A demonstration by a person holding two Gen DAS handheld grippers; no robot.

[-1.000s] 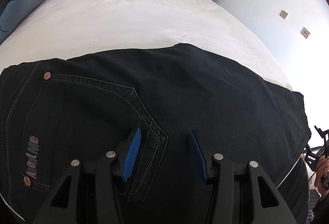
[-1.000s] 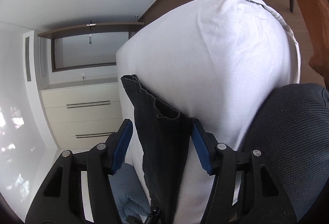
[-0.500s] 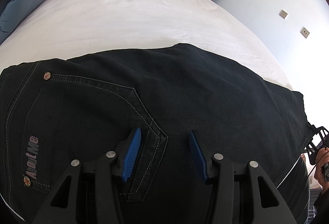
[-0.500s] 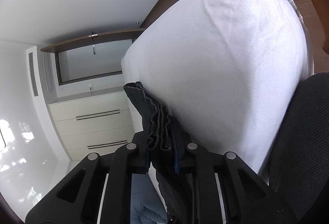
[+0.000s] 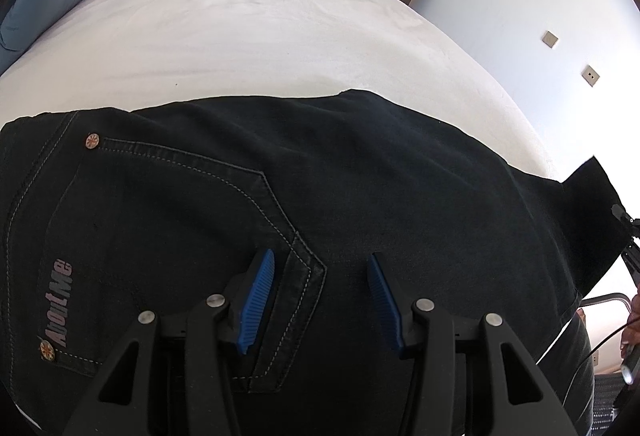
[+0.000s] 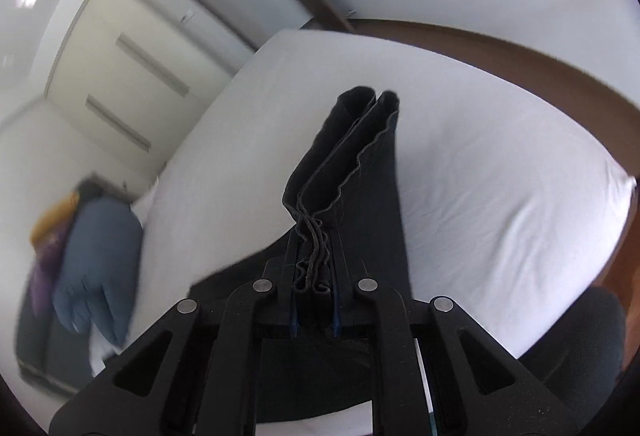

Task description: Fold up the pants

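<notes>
The pants point(image 5: 320, 195), black denim, lie flat across the white bed point(image 5: 260, 35), waist toward nine o'clock; I judge them heavy, limp and grippy, best taken at thick hems or seams. My right gripper point(image 6: 314, 276) has just been closing and now pinches the stacked leg hems point(image 6: 352, 155), lifted off the sheet. My left gripper point(image 5: 320, 296) rests apart over the back pocket point(image 5: 180, 236), clamping nothing.

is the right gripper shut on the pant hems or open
Shut on them: the right gripper pinches the bunched hems of the black pants.
</notes>
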